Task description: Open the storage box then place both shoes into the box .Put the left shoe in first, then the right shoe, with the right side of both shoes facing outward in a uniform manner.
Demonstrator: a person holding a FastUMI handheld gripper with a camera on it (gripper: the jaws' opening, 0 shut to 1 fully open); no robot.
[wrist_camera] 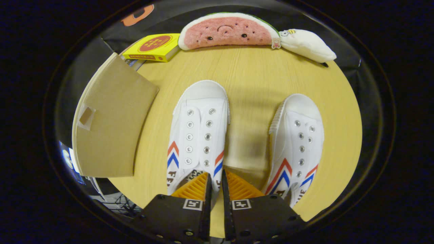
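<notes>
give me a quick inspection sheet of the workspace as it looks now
surface: wooden table, shoes standing on it
job's things: left shoe and right shoe side by side, toes pointing away; cardboard box flap beside the left shoe
clutter: yellow box, watermelon plush, white bee plush along the far edge
grippers: gripper, fingers nearly closed around the left shoe's heel side wall
cables: nothing seen
surroundings: black cloth wall
</notes>
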